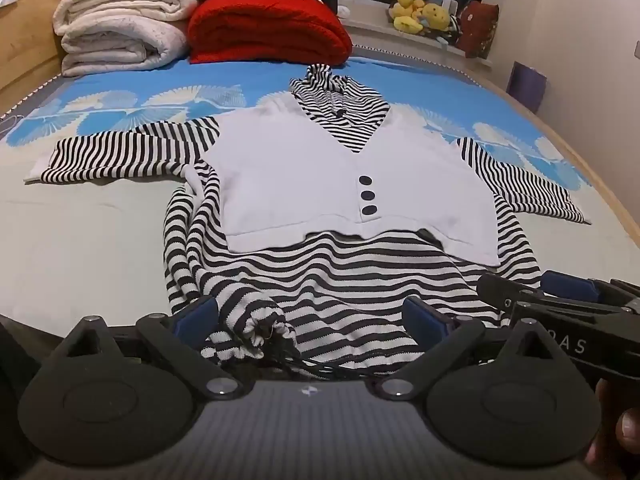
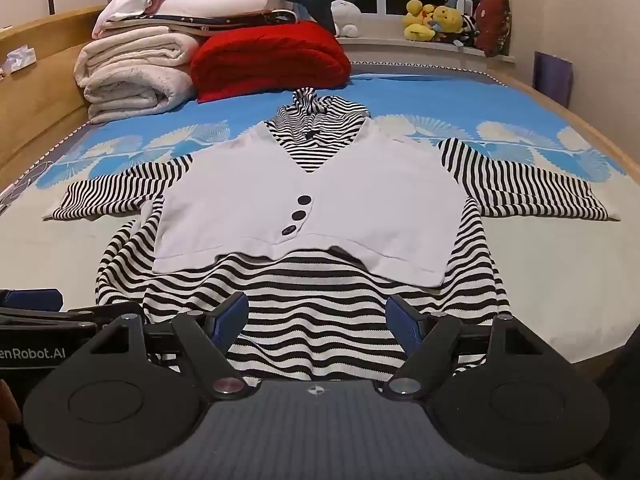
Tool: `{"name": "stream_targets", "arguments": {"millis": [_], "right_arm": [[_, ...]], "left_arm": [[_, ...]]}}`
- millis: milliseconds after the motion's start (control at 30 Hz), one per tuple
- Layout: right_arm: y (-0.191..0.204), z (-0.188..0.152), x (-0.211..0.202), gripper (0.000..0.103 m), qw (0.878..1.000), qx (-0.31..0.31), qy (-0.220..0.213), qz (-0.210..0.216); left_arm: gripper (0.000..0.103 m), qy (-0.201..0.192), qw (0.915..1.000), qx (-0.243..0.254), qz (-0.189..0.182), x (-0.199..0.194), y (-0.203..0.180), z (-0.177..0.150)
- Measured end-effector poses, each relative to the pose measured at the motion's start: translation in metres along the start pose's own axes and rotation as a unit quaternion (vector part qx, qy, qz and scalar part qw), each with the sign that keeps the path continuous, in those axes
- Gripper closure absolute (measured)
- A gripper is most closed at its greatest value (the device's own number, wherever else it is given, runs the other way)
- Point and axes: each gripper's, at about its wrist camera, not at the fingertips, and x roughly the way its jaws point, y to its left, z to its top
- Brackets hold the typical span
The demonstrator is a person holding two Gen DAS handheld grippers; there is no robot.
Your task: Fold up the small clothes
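Observation:
A small black-and-white striped hooded top with a white vest front [image 1: 312,184] and three dark buttons [image 1: 367,195] lies spread flat on the bed, sleeves out to both sides; it also shows in the right wrist view [image 2: 320,208]. My left gripper [image 1: 308,314] is open over the top's near hem, where the striped cloth is bunched by its left finger [image 1: 198,316]. My right gripper [image 2: 318,314] is open over the hem just to the right, its fingers apart above the striped cloth. The right gripper also shows in the left wrist view [image 1: 560,300].
Folded white blankets [image 1: 120,36] and a red knit blanket [image 1: 268,28] are stacked at the bed's far end. Plush toys [image 1: 420,14] sit on the windowsill. The blue patterned bedspread [image 1: 120,104] lies beyond the top; wooden bed edges run along both sides.

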Motion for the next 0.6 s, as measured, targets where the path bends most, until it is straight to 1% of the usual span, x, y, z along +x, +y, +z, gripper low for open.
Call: {"name": "stream_targets", "arguments": {"millis": [200,267,367,433,600], "right_arm": [[0.0001,0.0006,0.0019,0.026,1.0,-0.002,0.005,-0.002],[-0.0003,0.0006,0.0019,0.026,1.0,-0.001,0.005,-0.002],[-0.0008,0.0005,0.002,0.026,1.0,0.001,0.006,-0.003],[-0.0013,0.0004,0.003,0.026,1.0,0.001,0.009,-0.003],[-0.0017,0.0013,0.0029,0.026,1.0,0.003,0.009,-0.002]], "left_arm": [[0.003,0.004,1.0,-0.002,0.003,0.0034,0.0016,0.0013],[0.003,0.017,0.9998,-0.005,0.002,0.0012,0.007,0.0023],[0.003,0.017,0.9998,-0.005,0.003,0.0,0.0066,-0.0001],[0.003,0.008,0.9999,-0.005,0.007,0.0031,0.0037,-0.0002],[0.003,0.019,0.9997,-0.011,0.006,0.0052,0.0045,-0.0003]]}}
